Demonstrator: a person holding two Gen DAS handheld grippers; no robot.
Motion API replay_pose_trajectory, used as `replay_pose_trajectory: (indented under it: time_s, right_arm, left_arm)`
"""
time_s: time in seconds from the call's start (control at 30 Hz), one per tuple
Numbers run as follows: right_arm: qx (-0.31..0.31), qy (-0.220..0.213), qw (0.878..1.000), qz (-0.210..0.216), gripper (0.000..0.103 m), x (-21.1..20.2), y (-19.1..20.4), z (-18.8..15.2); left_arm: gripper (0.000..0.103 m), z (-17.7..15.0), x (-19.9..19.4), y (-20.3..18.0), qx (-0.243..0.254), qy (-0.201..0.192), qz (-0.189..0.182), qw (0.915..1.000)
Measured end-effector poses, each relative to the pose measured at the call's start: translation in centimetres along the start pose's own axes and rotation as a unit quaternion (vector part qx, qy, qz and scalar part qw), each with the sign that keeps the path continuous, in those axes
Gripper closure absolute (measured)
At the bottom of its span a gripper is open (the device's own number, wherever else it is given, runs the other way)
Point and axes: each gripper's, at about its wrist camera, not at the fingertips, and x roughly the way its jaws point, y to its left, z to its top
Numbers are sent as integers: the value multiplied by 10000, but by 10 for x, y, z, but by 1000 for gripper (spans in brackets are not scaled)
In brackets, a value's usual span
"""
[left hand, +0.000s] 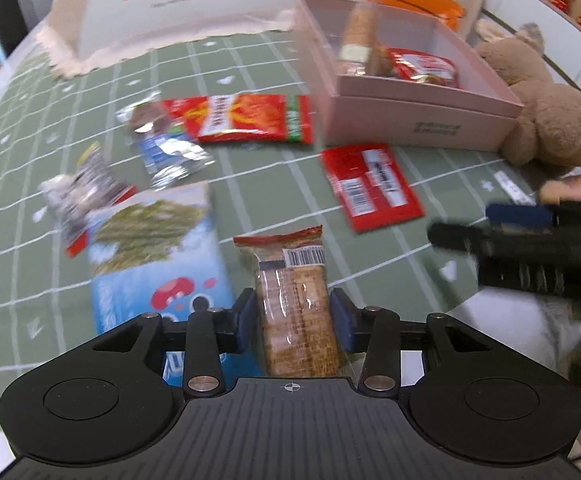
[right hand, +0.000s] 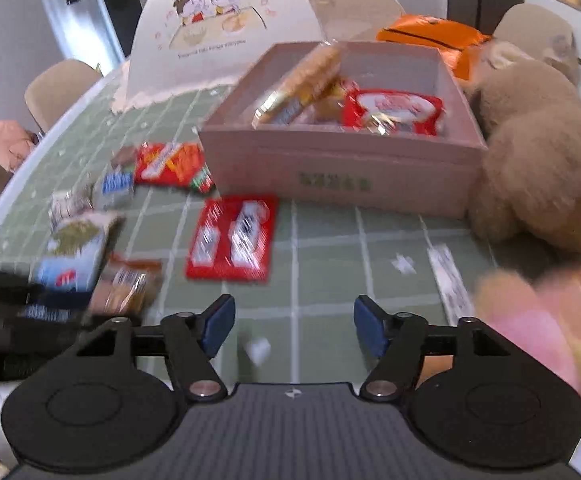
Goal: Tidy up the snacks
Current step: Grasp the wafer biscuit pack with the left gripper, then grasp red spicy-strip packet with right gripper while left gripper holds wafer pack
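Note:
My left gripper (left hand: 293, 318) is shut on a clear-wrapped cracker pack (left hand: 296, 304) with a brown top end, held just above the green checked tablecloth (left hand: 258, 184). It also shows in the right wrist view (right hand: 128, 286). My right gripper (right hand: 294, 326) is open and empty over bare cloth. A pink box (left hand: 418, 112) at the far right holds a cracker roll (left hand: 356, 36) and a red packet (left hand: 424, 68); the box shows in the right wrist view too (right hand: 330, 168). Loose on the cloth lie a red flat packet (left hand: 372, 186), a red-orange packet (left hand: 246, 118) and a blue seaweed pack (left hand: 154, 248).
A brown plush bear (left hand: 550, 116) sits right of the box. An orange bag (left hand: 418, 2) lies behind the box. A white domed food cover (right hand: 226, 28) stands at the back. Small silver and blue wrappers (left hand: 166, 152) lie at the left. The table edge curves near my right gripper.

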Motion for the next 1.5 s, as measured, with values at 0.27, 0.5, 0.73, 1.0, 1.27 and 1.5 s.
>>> replay_pose_trajectory:
  time_s: [0.27, 0.5, 0.73, 1.0, 1.27, 1.5]
  right_arm:
    - [-445, 62, 9990, -56, 23, 48, 43, 32]
    - [-903, 184, 9957, -46, 41, 33, 50, 15]
    - [-1049, 226, 9941, -126, 41, -7, 32, -31]
    - [-751, 169, 9966, -299, 36, -20, 18, -47]
    - [-636, 150, 9979, -9, 47, -32, 19, -37]
    - [-449, -475, 9979, 39, 47, -83, 8, -16]
  left_arm:
    - [58, -13, -9, 22, -295, 21, -88, 9995]
    - [58, -16, -10, 19, -294, 40, -286, 9992]
    - [58, -13, -8, 8, -161, 60, -416, 9990]
    - [58, -17, -9, 2, 70, 101, -600, 9981]
    - [60, -18, -11, 0, 157, 192, -604, 9979]
    - [63, -3, -37, -11, 290, -159, -995, 9945]
